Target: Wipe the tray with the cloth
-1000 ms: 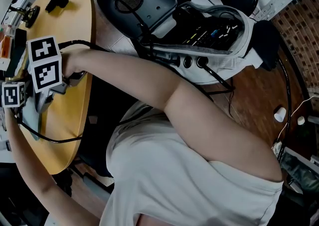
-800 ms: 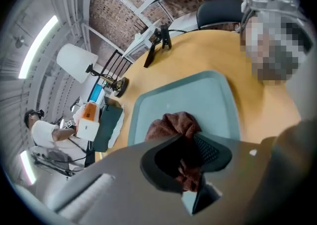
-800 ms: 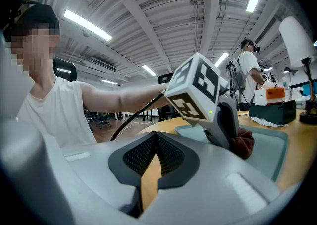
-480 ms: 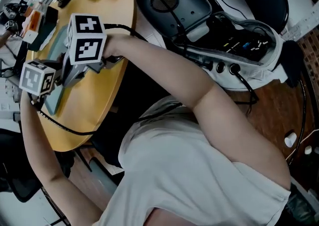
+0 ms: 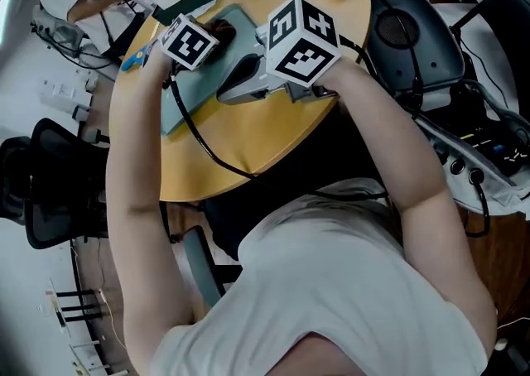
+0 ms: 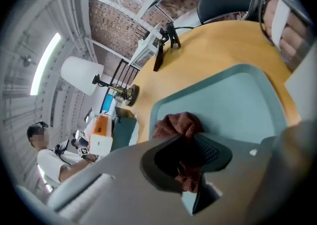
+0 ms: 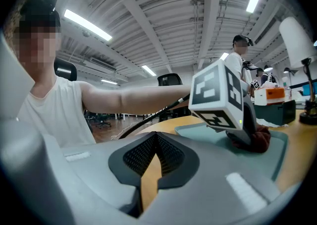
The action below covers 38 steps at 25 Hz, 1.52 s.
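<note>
Left gripper (image 6: 188, 155) pinches the cloth (image 6: 177, 124) on the tray (image 6: 233, 100), with orange box (image 6: 99, 131) and lamp (image 6: 81, 74) beyond.

We've got a teal tray (image 6: 237, 95) with rounded corners and a low rim, lying flat on the yellow table (image 6: 213, 53). The cloth (image 6: 179, 124) is a small reddish-brown rag, all bunched up. It sits on the tray close to one corner, pinched in the left gripper's (image 6: 190, 163) jaws.
</note>
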Motion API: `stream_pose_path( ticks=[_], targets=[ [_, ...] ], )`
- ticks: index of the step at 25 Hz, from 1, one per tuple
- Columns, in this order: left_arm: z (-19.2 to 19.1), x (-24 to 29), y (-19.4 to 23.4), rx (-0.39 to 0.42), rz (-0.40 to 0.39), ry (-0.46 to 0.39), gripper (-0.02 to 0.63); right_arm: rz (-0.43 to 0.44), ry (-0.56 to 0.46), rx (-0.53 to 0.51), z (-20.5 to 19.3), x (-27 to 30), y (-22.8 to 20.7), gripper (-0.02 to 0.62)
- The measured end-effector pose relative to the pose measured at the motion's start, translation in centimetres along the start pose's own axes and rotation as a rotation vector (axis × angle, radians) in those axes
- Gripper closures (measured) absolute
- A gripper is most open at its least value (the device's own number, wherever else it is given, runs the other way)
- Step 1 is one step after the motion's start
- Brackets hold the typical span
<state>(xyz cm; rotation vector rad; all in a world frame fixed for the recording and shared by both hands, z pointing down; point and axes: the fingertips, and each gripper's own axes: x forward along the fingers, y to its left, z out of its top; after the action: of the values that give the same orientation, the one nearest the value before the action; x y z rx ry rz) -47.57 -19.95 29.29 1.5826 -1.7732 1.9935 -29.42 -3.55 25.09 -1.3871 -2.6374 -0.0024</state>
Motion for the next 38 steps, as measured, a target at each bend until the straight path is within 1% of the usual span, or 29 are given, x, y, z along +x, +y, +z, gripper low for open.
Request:
stream_pose_path(
  ticks=[2, 4, 6, 9, 12, 15, 21, 24, 26, 28, 30, 33, 35, 36, 38],
  targets=[
    [0.9, 1.3, 1.2, 0.027, 0.052, -0.010, 0.219, -0.002, 0.001, -0.001, 0.0, 0.0, 0.0, 0.594],
    [2.2, 2.5, 1.9, 0.034, 0.073, -0.030, 0.219, 0.002, 0.002, 0.001, 0.0, 0.0, 0.2, 0.594],
    [3.3, 3.5, 2.3, 0.029, 0.074, -0.041, 0.219, 0.025, 0.001, -0.002, -0.1, 0.1, 0.8, 0.594],
    [3.8, 3.8, 2.0, 0.029, 0.053, -0.023, 0.221, 0.046, 0.002, -0.006, -0.2, 0.3, 1.2, 0.594],
    [4.2, 2.6, 0.6, 0.034, -0.010, -0.032, 0.221, 0.045, 0.002, -0.006, -0.3, 0.3, 1.1, 0.594],
    [4.9, 0.5, -2.3, 0.038, -0.110, -0.060, 0.221, 0.043, 0.003, -0.006, -0.3, 0.2, 1.1, 0.594],
    [6.4, -4.2, -7.5, 0.025, -0.316, -0.080, 0.221, 0.047, 0.004, -0.010, -0.4, 0.1, 1.1, 0.594],
    [6.4, -4.7, -8.3, -0.001, -0.351, -0.070, 0.221, 0.049, 0.002, -0.011, -0.5, 0.1, 1.1, 0.594],
    [6.1, -4.5, -8.4, -0.041, -0.355, -0.073, 0.221, 0.048, -0.001, -0.006, -0.9, 0.0, 1.2, 0.594],
    [5.5, -4.7, -7.6, -0.104, -0.320, -0.087, 0.221, 0.045, -0.002, -0.006, -1.0, -0.1, 1.2, 0.594],
    [4.3, -5.7, -6.0, -0.195, -0.249, -0.132, 0.221, 0.044, -0.001, -0.009, -0.9, -0.1, 1.1, 0.594],
    [2.2, -8.9, -3.4, -0.373, -0.120, -0.287, 0.222, 0.045, -0.001, -0.008, -0.7, 0.1, 1.1, 0.594],
    [0.5, -11.4, -1.9, -0.475, -0.035, -0.384, 0.224, 0.046, -0.001, -0.007, -0.5, 0.2, 1.1, 0.594],
    [-0.6, -12.6, -1.4, -0.513, 0.004, -0.413, 0.224, 0.046, -0.001, -0.006, -0.4, 0.2, 1.1, 0.594],
    [-3.0, -14.7, -0.4, -0.569, 0.083, -0.442, 0.224, 0.048, -0.002, -0.003, -0.3, 0.3, 1.1, 0.594]
  ],
)
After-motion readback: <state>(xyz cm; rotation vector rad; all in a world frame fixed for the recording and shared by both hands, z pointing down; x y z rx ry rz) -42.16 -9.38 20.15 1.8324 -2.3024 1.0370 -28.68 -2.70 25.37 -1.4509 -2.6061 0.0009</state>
